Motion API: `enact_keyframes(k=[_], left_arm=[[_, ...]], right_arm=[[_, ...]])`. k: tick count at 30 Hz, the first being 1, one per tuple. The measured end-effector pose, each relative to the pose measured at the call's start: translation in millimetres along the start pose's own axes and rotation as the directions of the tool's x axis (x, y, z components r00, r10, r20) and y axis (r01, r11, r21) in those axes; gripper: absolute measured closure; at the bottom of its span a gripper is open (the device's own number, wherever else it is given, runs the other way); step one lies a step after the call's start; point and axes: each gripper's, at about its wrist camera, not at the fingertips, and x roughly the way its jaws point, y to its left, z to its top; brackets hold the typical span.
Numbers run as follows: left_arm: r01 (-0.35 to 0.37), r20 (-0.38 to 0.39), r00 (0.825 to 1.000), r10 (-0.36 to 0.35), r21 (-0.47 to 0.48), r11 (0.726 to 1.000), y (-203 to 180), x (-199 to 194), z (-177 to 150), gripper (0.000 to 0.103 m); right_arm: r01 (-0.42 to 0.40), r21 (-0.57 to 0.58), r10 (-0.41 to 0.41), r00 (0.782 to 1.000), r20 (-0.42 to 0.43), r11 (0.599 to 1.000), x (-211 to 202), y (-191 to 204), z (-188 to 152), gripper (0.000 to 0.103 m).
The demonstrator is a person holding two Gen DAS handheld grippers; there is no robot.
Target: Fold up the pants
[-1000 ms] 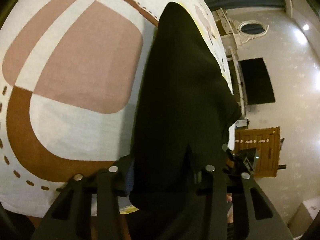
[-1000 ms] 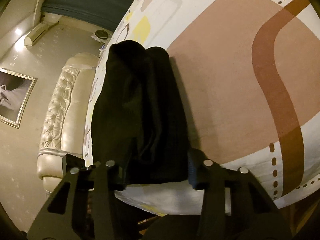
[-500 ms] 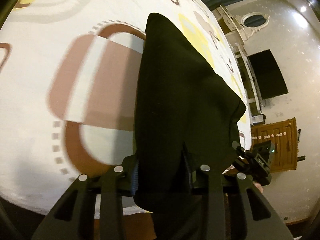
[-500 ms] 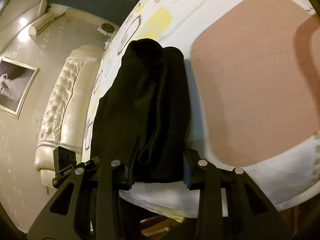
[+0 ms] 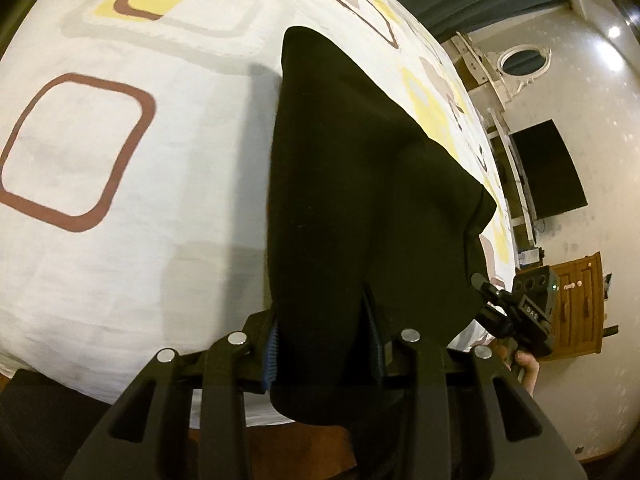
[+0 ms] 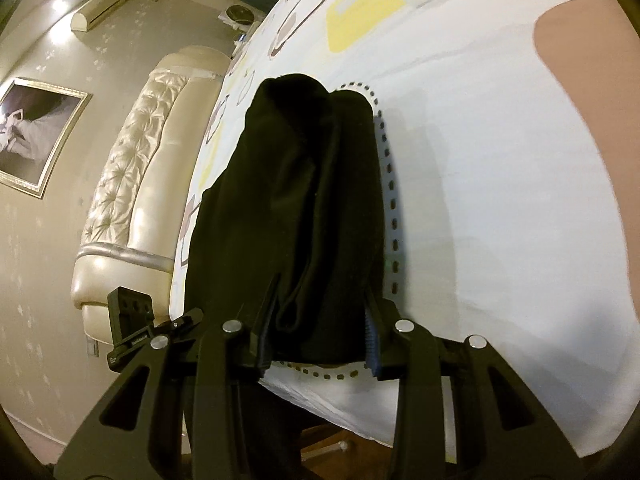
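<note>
The black pants [image 5: 360,184] hang in folds between my two grippers above the patterned bedspread [image 5: 120,200]. My left gripper [image 5: 324,348] is shut on one end of the pants, cloth bunched between its blue pads. My right gripper [image 6: 316,344] is shut on the other end of the pants [image 6: 304,208], which droop past its left finger. The right gripper's body also shows in the left wrist view [image 5: 516,312], and the left gripper's body shows in the right wrist view [image 6: 132,320]. The far end of the pants rests on or near the bed.
A cream tufted headboard [image 6: 132,184] and a framed picture [image 6: 36,128] are at the left in the right wrist view. A wooden cabinet [image 5: 580,304], a dark screen [image 5: 548,168] and a white dresser with an oval mirror [image 5: 520,60] stand beyond the bed.
Both grippers have carried the pants across the bedspread; the large brown pattern has slid out of view and yellow and outlined squares now show. Both grips are unchanged.
</note>
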Motion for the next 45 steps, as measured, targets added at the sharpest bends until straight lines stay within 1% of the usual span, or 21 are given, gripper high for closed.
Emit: enact_keyframes(k=[5,12,19,22,24,25,27,29,32,33,35,37,39,42,45], left_arm=[[-0.006,-0.005,1.000,0.006,0.014,1.000,4.0,4.2,-1.4,0.065],[-0.006,0.000,1.000,0.006,0.016,1.000,-1.3,6.0,1.3,0.065],[-0.004,0.000,1.000,0.004,0.013,1.000,1.3,2.0,0.9,0.064],[-0.008,0.004,1.000,0.008,0.017,1.000,0.7,2.1,0.9,0.063],[-0.020,0.017,1.000,0.019,0.029,0.999,-1.7,0.6,1.1,0.055],[-0.027,0.027,0.999,0.026,0.041,0.999,-2.7,-0.6,1.0,0.051],[-0.051,0.046,0.998,0.048,0.061,0.997,-4.8,-2.4,0.2,0.022],[-0.042,0.051,0.998,0.039,0.066,0.997,-4.2,-3.4,-1.3,0.021],[-0.006,0.036,0.999,0.003,0.073,0.997,-5.9,-8.3,-2.1,0.021],[0.003,0.044,0.999,-0.007,0.084,0.996,-6.7,-13.1,-1.7,0.021],[0.025,0.066,0.997,-0.032,0.100,0.995,-5.8,-22.6,0.8,0.020],[0.059,0.081,0.994,-0.068,0.111,0.992,-2.5,-29.9,8.8,0.020],[0.073,0.092,0.992,-0.084,0.121,0.990,0.0,-30.6,21.6,0.020],[0.092,0.092,0.990,-0.102,0.109,0.990,5.4,-20.7,46.6,0.020],[0.106,0.088,0.990,-0.113,0.079,0.991,11.2,-2.3,73.9,0.020]], right_arm=[[-0.006,0.022,0.006,1.000,0.000,1.000,0.8,-7.4,-2.4,0.068],[-0.010,0.022,0.010,1.000,0.005,1.000,4.6,-2.0,-6.6,0.068],[-0.011,0.022,0.011,1.000,0.006,1.000,4.5,-2.9,-7.0,0.068],[-0.012,0.023,0.012,1.000,0.007,1.000,3.9,-3.3,-6.6,0.068],[-0.010,0.021,0.010,1.000,0.009,1.000,2.9,-3.8,-6.7,0.065],[-0.009,0.020,0.009,1.000,0.007,1.000,3.0,-4.0,-6.5,0.062],[-0.018,0.030,0.018,1.000,0.008,0.999,2.5,-7.2,-6.4,0.058],[-0.039,0.036,0.038,0.999,0.012,0.999,1.4,-9.0,-6.5,0.053],[-0.054,0.034,0.054,0.998,0.011,0.998,-2.3,-9.1,-6.8,0.047],[-0.052,0.033,0.051,0.999,0.010,0.998,-3.8,-9.0,-6.8,0.046],[-0.035,0.019,0.035,0.999,0.011,0.999,-8.8,-7.5,-4.7,0.038],[-0.026,0.007,0.026,0.999,0.038,1.000,-15.1,-5.2,3.6,0.033],[-0.042,0.016,0.041,0.997,0.061,0.999,-17.4,-5.7,15.3,0.030],[-0.070,0.039,0.066,0.994,0.088,0.997,-10.6,-7.5,39.7,0.029],[-0.083,0.051,0.079,0.994,0.079,0.995,7.9,-9.0,65.1,0.028]])
